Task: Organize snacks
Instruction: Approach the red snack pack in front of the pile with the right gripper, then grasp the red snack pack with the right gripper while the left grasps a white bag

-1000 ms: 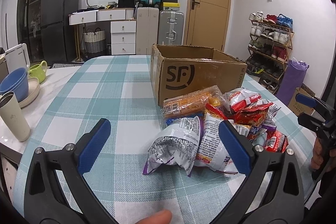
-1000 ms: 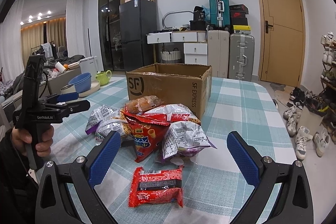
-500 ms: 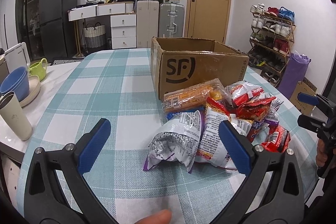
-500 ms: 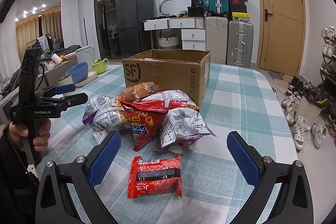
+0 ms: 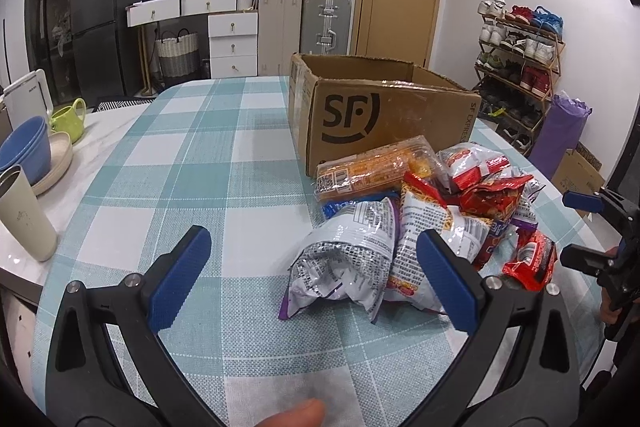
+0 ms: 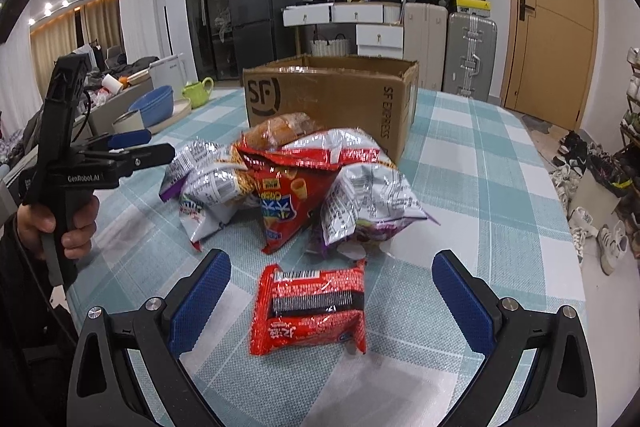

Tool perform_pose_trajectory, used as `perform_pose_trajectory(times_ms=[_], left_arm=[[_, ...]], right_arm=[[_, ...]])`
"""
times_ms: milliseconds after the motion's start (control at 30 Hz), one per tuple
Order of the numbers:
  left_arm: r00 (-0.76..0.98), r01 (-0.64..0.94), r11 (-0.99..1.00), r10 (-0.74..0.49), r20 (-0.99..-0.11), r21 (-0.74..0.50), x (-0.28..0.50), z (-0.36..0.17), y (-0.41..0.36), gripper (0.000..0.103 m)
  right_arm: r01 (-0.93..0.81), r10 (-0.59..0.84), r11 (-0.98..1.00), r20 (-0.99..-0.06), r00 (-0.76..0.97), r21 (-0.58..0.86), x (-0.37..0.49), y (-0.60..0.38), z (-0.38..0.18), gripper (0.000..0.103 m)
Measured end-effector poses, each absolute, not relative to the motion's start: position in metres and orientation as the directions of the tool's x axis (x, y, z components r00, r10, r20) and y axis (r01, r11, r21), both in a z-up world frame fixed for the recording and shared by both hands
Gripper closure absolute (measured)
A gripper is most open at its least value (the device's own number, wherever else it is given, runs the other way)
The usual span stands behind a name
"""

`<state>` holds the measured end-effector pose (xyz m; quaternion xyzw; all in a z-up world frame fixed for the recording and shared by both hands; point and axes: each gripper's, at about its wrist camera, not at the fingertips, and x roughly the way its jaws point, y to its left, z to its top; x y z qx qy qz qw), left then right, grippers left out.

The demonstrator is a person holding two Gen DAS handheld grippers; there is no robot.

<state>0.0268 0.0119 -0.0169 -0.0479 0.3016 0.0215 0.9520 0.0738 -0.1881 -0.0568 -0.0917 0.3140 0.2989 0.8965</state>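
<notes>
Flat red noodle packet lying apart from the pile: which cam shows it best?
Right wrist. The red noodle packet lies flat, whole and unobstructed on the tablecloth between the open right gripper fingers. The left wrist view catches it only at the pile's far edge, small and partly cut off by that gripper's finger.

The brown cardboard box [image 5: 384, 115] carries a large black "SF" logo on its near face, and "SF EXPRESS" runs down its side panel in the right wrist view [image 6: 387, 111]. White lettering reading "GenRobot.AI" stands on the black handheld left gripper [image 6: 132, 147] body. The red flat snack packet [image 6: 310, 311] shows a barcode and white script too distorted to read, and the print on the silver crinkled bags [image 5: 344, 259] is too small to make out.
</notes>
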Motion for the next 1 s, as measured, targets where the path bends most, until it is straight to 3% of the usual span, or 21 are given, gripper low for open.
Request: perform_pose_trajectory(times_ms=[433,700,767,1000], left_arm=[[0.758,-0.057,0.990,-0.043,-0.650,-0.132,0.054,-0.033,0.019,0.001],[0.724,-0.022,0.978,-0.127,-0.678,-0.207,0.075,-0.042,0.023,0.016],[0.718,-0.012,0.975,-0.146,-0.681,-0.222,0.078,-0.044,0.023,0.018],[0.694,-0.014,0.962,-0.187,-0.696,-0.272,0.079,-0.048,0.035,0.019]], right_arm=[[-0.590,0.446,0.805,-0.712,0.542,0.055,0.088,-0.181,-0.079,0.001],[-0.610,0.448,0.788,-0.758,0.475,0.083,0.093,-0.174,-0.088,0.001],[-0.618,0.448,0.782,-0.765,0.462,0.085,0.093,-0.172,-0.090,0.006],[-0.623,0.449,0.778,-0.767,0.458,0.084,0.091,-0.172,-0.092,0.009]])
